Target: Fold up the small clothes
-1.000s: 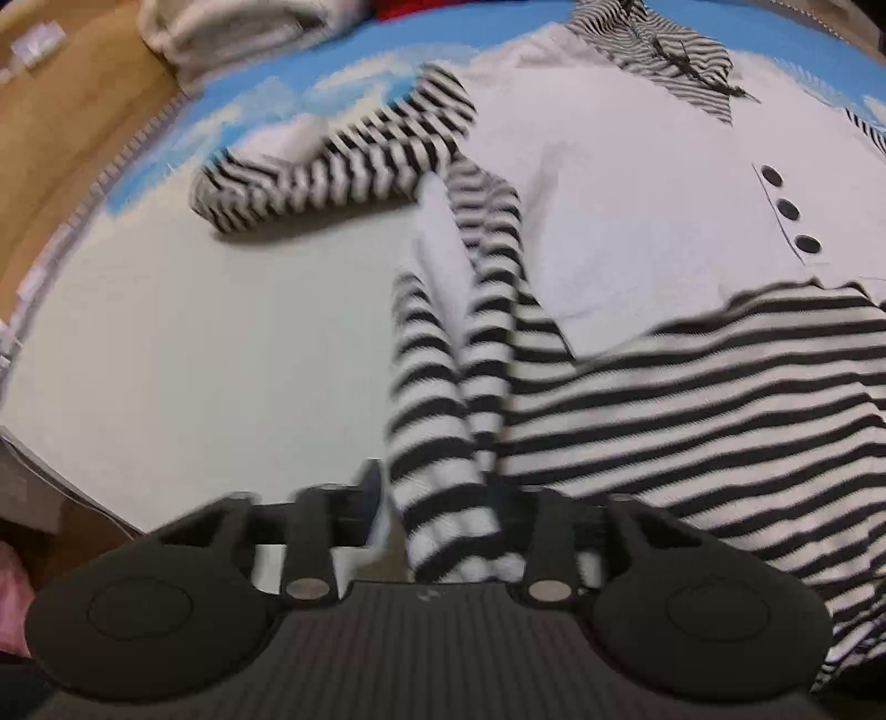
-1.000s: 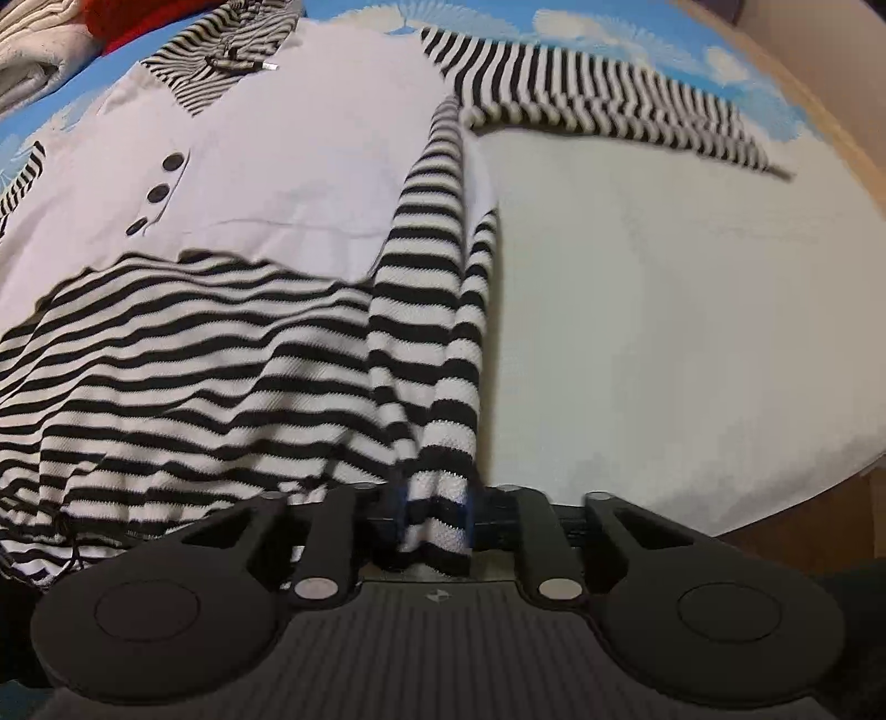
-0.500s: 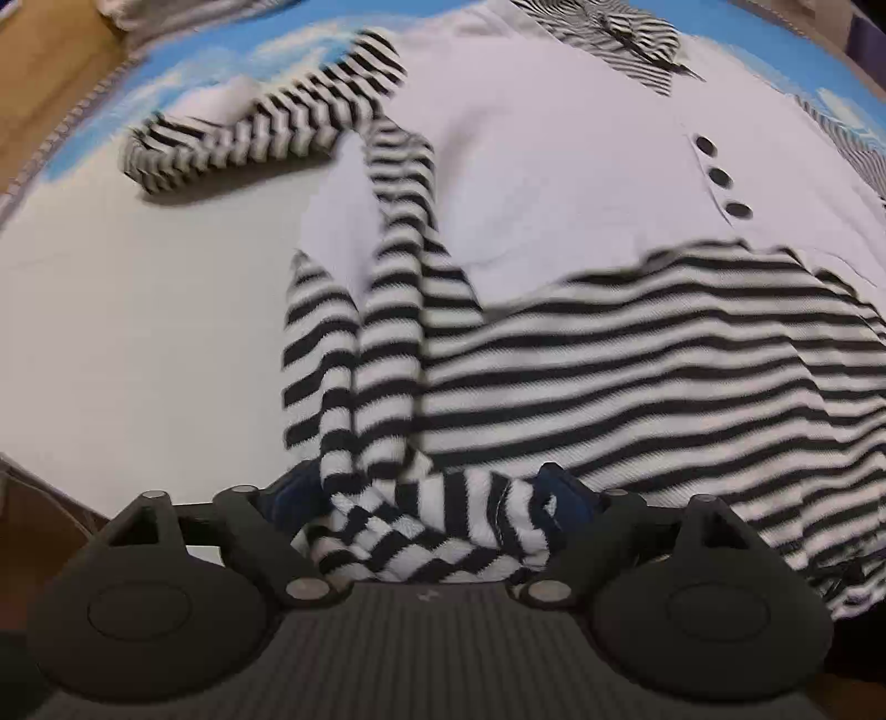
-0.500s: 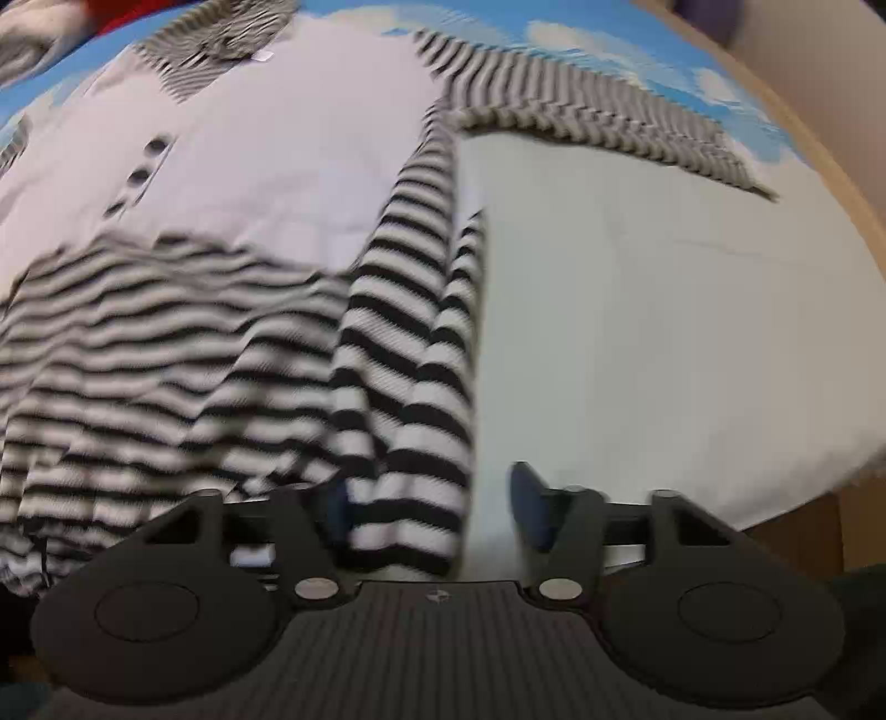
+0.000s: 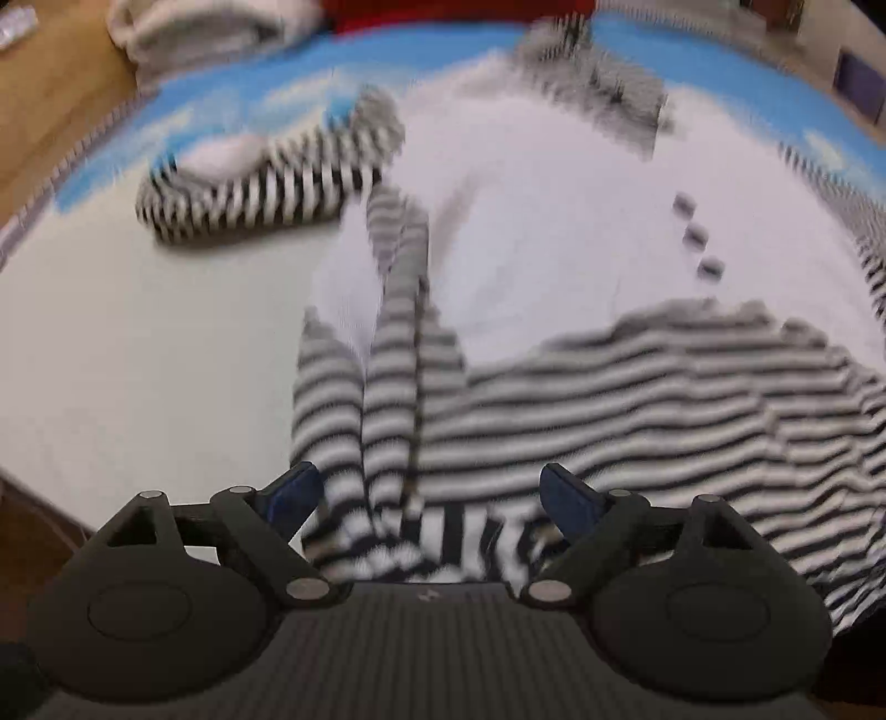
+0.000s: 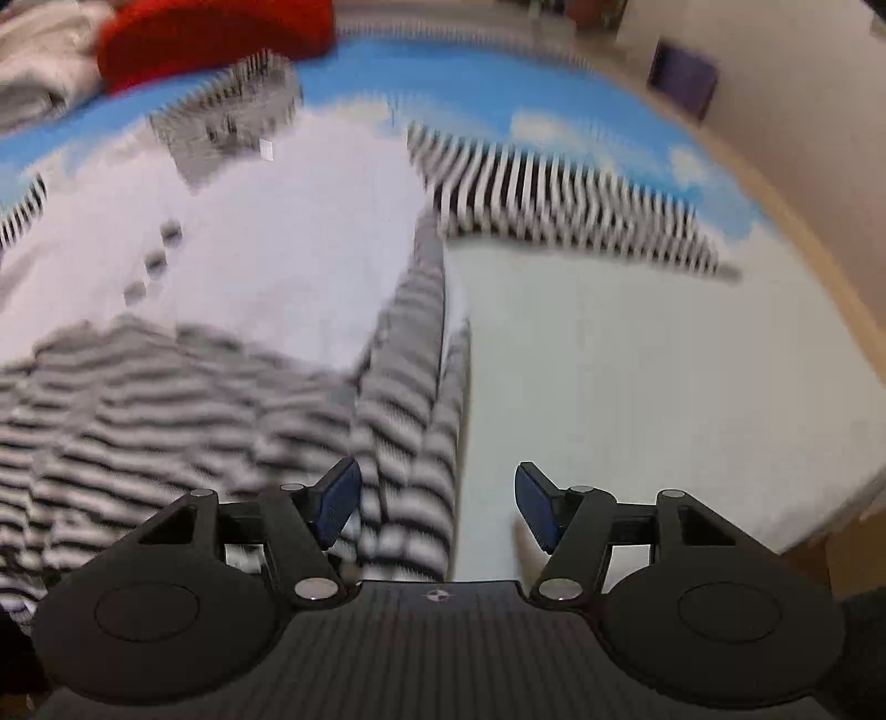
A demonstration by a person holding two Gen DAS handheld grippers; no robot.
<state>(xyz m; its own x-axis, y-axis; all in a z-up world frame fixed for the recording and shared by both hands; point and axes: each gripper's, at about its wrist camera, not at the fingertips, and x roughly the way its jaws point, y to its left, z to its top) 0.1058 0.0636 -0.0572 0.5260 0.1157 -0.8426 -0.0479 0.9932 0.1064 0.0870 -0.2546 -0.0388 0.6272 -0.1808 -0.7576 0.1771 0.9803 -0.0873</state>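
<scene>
While my left gripper (image 5: 429, 495) is opening, its blue pads (image 5: 567, 498) stand wide apart with the bunched striped hem of the garment (image 5: 554, 232) lying loose between them, neither pad pressing on the cloth; my right gripper (image 6: 437, 501) is opening too, its pads (image 6: 534, 507) parted, the striped side fold (image 6: 407, 421) lying beside the left pad while bare pale mat (image 6: 664, 376) shows under the right one, so I hold nothing in either hand. Out from the fingers, the garment lies spread flat on the mat; its lower half is black-and-white striped, its upper half white with three dark buttons (image 5: 698, 235) and a striped hood (image 5: 592, 88) at the far end (both views are smeared, so finer detail escapes me); one striped sleeve (image 5: 260, 194) stretches away on the left, the other sleeve (image 6: 570, 210) on the right. Beyond the garment the mat turns sky-blue with clouds; a red cloth (image 6: 216, 33) and a pale folded bundle (image 5: 205, 27) lie at its far edge.
</scene>
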